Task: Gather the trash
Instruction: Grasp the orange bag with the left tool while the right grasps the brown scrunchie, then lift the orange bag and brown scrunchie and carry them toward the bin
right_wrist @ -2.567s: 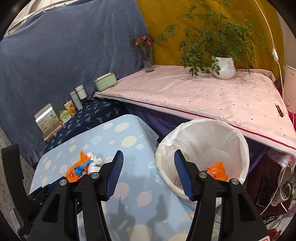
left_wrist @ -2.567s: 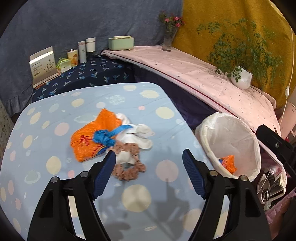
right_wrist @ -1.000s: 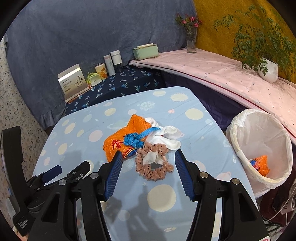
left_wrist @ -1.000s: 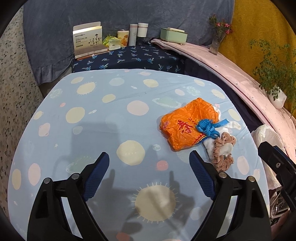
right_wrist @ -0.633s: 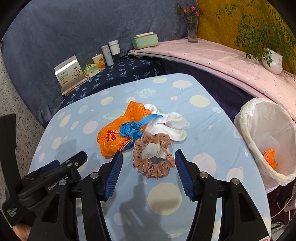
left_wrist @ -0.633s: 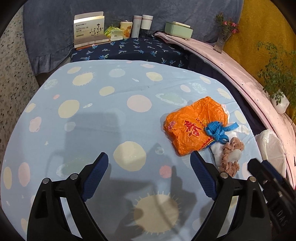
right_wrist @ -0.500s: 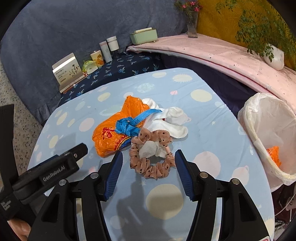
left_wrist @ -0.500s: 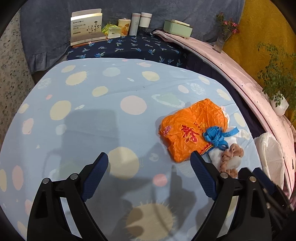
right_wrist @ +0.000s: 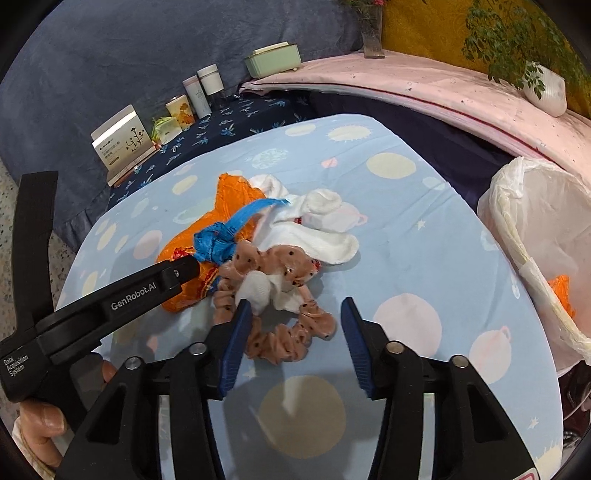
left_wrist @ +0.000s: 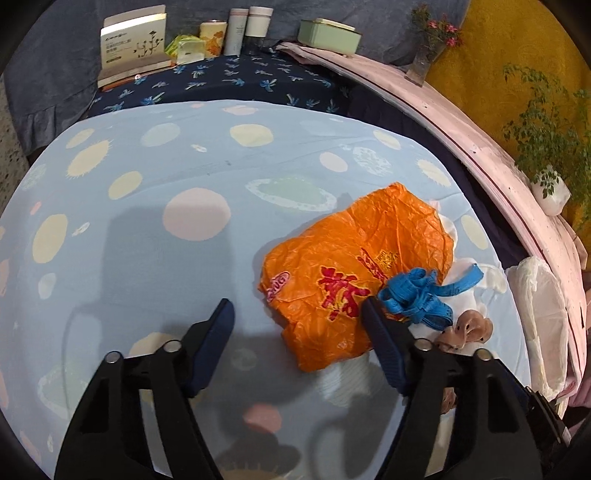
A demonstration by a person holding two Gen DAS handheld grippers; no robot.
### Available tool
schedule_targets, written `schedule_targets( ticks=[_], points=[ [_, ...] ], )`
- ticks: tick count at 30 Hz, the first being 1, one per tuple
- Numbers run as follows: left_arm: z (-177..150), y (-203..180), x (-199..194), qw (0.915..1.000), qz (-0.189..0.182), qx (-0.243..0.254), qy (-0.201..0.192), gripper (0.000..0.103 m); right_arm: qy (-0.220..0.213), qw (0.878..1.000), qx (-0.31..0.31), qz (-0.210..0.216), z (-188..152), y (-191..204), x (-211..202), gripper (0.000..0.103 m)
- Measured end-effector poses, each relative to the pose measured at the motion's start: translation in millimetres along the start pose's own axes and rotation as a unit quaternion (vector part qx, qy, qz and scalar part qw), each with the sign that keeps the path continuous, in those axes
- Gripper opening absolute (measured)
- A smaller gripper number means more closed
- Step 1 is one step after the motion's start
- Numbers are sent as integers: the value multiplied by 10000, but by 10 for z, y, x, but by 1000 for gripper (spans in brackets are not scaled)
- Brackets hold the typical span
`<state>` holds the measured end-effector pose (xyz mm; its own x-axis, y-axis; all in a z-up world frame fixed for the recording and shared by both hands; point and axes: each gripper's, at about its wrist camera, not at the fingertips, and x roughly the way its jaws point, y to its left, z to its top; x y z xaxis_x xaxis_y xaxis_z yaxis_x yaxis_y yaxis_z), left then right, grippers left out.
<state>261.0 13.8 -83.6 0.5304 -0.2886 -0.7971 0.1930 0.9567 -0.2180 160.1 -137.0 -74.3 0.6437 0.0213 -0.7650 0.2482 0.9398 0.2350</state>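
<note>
A crumpled orange plastic bag (left_wrist: 354,273) lies on the light blue dotted tablecloth (left_wrist: 155,206), with a blue ribbon (left_wrist: 417,291) on its right edge. Beside it lie white cloths (right_wrist: 317,225) and a pink dotted scrunchie (right_wrist: 280,295). My left gripper (left_wrist: 297,332) is open, its right finger touching the bag's near edge; it shows in the right wrist view too (right_wrist: 177,273). My right gripper (right_wrist: 293,332) is open, its jaws standing either side of the scrunchie's near loop. A white-lined bin (right_wrist: 535,236) at the right holds an orange scrap (right_wrist: 561,291).
A dark blue floral surface (left_wrist: 221,81) behind the table carries a box (left_wrist: 129,44), small packets and bottles (left_wrist: 247,27). A pink shelf (right_wrist: 424,85) holds a green tin (right_wrist: 273,59), a flower vase and a potted plant (right_wrist: 543,85).
Both grippers have moved in closer to the trash pile. The left now reaches the orange bag's edge. The right has dropped over the scrunchie. Both stay open.
</note>
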Motion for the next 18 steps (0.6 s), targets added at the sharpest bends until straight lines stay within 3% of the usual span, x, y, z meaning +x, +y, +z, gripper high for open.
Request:
schedule_targets(
  ticks=[2, 5, 8, 10, 18],
  points=[
    [-16, -48, 13, 9999, -50, 137, -10, 42, 23, 10000, 42, 19, -13, -39, 18, 40],
    [-34, -79, 20, 9997, -15, 259, -23, 27, 136, 9999, 59, 6, -34, -67, 98, 31],
    [-50, -56, -14, 9997, -103, 220, 0, 21, 149, 9998, 121, 13, -55, -89, 146, 24],
    [-64, -28, -57, 9998, -113, 167, -8, 20, 171, 9998, 132, 15, -53, -87, 150, 14],
    [-142, 59, -333, 9999, -74, 68, -131, 17, 34, 9997, 208, 101, -70, -67, -63, 10]
  ],
)
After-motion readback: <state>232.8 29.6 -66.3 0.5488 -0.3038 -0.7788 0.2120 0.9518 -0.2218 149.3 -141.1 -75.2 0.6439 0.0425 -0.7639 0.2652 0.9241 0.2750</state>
